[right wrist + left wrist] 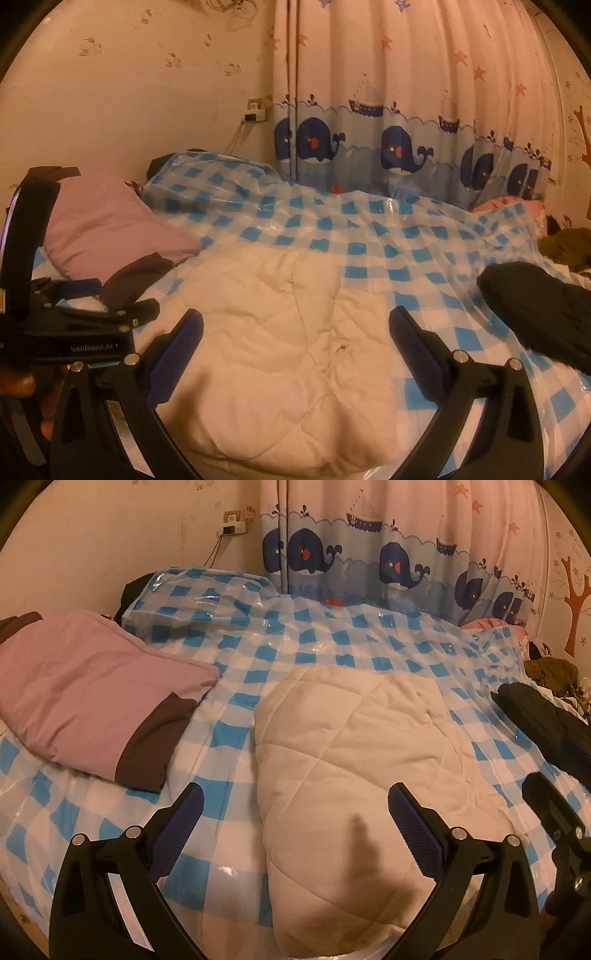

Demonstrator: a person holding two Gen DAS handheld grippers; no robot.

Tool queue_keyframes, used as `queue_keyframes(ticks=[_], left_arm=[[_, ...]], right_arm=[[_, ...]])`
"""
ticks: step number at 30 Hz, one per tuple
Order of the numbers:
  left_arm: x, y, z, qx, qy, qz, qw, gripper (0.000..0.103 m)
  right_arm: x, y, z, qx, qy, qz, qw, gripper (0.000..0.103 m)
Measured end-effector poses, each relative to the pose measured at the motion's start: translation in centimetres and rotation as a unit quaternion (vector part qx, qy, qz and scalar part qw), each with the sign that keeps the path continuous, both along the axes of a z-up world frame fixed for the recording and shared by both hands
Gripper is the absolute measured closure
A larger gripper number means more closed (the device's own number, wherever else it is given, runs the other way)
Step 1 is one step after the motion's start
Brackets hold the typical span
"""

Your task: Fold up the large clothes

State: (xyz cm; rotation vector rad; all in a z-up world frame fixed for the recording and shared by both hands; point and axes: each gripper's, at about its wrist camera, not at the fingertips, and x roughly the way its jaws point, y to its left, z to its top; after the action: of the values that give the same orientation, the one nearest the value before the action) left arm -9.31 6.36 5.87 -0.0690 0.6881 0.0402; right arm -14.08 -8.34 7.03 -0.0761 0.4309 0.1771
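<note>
**Cream quilted garment folded on the checked bed cover, both grippers spread above it**

Cream and diamond-stitched, the quilted garment point(354, 768) lies as a thick folded bundle on the near half of the bed, resting on a glossy blue-and-white checked plastic sheet point(332, 635) that covers the whole mattress. In the right wrist view the same garment point(280, 332) fills the middle foreground, with a small dark mark near its centre seam; whether that is a stain or a snag is hard to tell.

Above its near edge, the left gripper point(295, 808) hovers with its jaws wide apart, one blue-padded finger over the checked sheet and the other over the quilting, holding nothing. Likewise spread and empty, the right gripper point(295, 332) straddles the garment from a little farther right.

To the left lies a folded lilac garment with dark brown trim point(92, 701), apart from the cream one. A black garment point(543, 723) sits at the right edge of the bed, with an olive-coloured heap point(550, 672) behind it. Behind the bed hangs a curtain printed with navy whales and sailboats point(369, 554), and a wall socket with a plugged-in charger point(232, 522) sits on the wall to its left.
</note>
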Motion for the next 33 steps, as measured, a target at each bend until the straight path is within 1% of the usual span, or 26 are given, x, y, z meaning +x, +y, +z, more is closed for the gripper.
queue_keyframes(ticks=[2,5,9,13,20,33], left_arm=[[-0.2,-0.2,-0.2,0.002,0.001,-0.002,1.0000,0.007],[-0.3,-0.2,-0.2,-0.001,0.002,0.000,1.0000,0.007],[-0.7,-0.3,0.3,0.002,-0.011,0.004,0.9999,0.007],[-0.9,-0.8,0.5,0.009,-0.016,0.000,0.9998,0.007],[-1.0,-0.8,0.6,0.001,-0.016,-0.006,0.9998,0.007],[-1.1,-0.7,0.7,-0.001,-0.019,-0.007,0.9998,0.007]], right_arm=[[0.2,-0.1,0.2,-0.003,0.009,-0.017,1.000,0.007],[0.2,-0.4,0.4,0.000,0.006,-0.030,1.000,0.007],[0.4,-0.7,0.1,-0.001,0.017,-0.044,0.999,0.007],[0.6,-1.0,-0.2,0.007,0.029,-0.042,0.999,0.007],[0.1,-0.9,0.0,0.009,0.026,-0.037,0.999,0.007],[-0.1,-0.7,0.0,0.007,0.028,-0.032,0.999,0.007]])
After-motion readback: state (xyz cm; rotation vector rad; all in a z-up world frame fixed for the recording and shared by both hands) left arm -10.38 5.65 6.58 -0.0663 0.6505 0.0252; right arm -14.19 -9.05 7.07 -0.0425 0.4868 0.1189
